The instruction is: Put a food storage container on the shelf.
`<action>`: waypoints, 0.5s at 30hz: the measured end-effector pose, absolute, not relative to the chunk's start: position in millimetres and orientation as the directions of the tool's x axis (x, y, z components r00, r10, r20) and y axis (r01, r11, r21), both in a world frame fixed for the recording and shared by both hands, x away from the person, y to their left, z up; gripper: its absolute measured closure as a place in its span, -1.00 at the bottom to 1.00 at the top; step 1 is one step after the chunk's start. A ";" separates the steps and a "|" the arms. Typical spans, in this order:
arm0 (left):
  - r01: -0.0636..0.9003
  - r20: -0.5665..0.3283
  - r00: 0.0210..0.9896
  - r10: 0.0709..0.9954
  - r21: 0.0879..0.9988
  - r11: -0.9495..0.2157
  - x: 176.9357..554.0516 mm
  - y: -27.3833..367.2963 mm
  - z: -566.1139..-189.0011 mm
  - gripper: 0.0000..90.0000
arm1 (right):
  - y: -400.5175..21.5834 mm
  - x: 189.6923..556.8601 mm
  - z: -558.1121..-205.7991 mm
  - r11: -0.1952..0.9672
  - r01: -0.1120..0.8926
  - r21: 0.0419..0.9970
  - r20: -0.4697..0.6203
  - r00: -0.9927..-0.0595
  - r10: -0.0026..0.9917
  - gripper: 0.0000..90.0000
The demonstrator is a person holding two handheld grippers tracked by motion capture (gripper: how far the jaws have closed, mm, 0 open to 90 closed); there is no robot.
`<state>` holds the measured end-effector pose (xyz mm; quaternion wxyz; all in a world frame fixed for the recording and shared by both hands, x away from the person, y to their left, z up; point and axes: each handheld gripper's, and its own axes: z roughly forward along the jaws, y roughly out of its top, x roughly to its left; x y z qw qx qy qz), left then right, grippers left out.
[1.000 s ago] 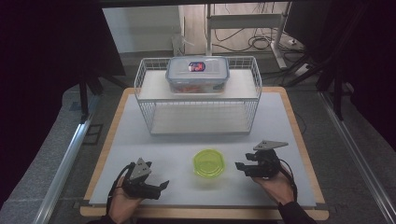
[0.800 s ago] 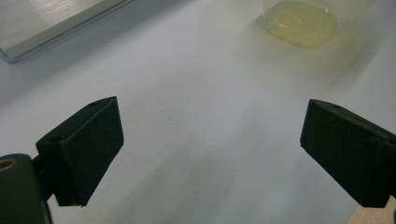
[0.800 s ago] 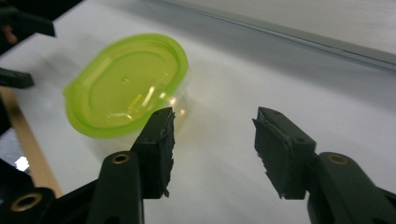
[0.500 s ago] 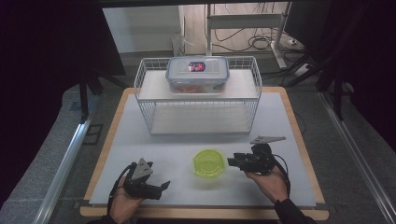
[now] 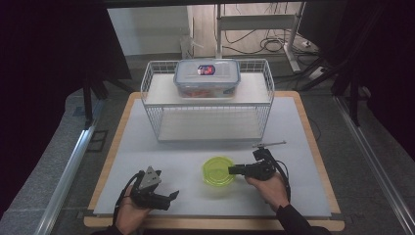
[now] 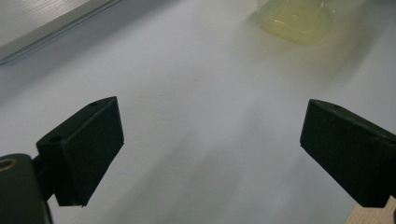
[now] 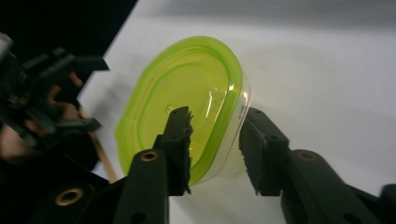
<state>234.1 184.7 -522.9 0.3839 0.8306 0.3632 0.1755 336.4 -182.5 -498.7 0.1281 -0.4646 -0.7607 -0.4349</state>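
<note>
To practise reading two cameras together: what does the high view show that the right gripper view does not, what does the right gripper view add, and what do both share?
High view alone: the wire rack at the back of the table, with a clear lidded box on its top shelf, and the person's right hand.

Right gripper view alone: how the right tongs sit on the rim of the green lidded container, one jaw over the lid, the other outside the wall, having just been closing.

Both: the green container, the white table and the left tongs, open.

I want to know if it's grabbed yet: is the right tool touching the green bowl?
Cannot tell. In the right gripper view the right tool straddles the green bowl rim, jaws just closing, one inside, one outside, but no contact or gap shows plainly.
</note>
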 end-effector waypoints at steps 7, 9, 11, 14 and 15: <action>0.468 0.013 0.676 0.737 0.765 -0.443 233.9 184.2 -522.8 -0.87 | -187.8 341.7 -504.1 0.132 0.863 0.487 0.682 -0.470 0.561 0.77; 0.467 0.014 0.676 0.736 0.765 -0.443 233.9 184.2 -522.9 -0.87 | -187.8 342.6 -505.0 0.125 0.871 0.475 0.698 -0.459 0.549 0.78; 0.467 0.014 0.677 0.736 0.765 -0.443 233.9 184.2 -522.9 -0.87 | -187.6 343.0 -504.5 0.128 0.872 0.472 0.698 -0.459 0.549 0.78; 0.466 0.014 0.677 0.736 0.765 -0.444 233.9 184.3 -523.0 -0.87 | -187.4 343.1 -503.8 0.129 0.874 0.469 0.701 -0.457 0.548 0.79; 0.466 0.015 0.677 0.736 0.766 -0.443 233.9 184.4 -522.9 -0.87 | -187.5 343.3 -503.7 0.132 0.875 0.466 0.704 -0.457 0.544 0.79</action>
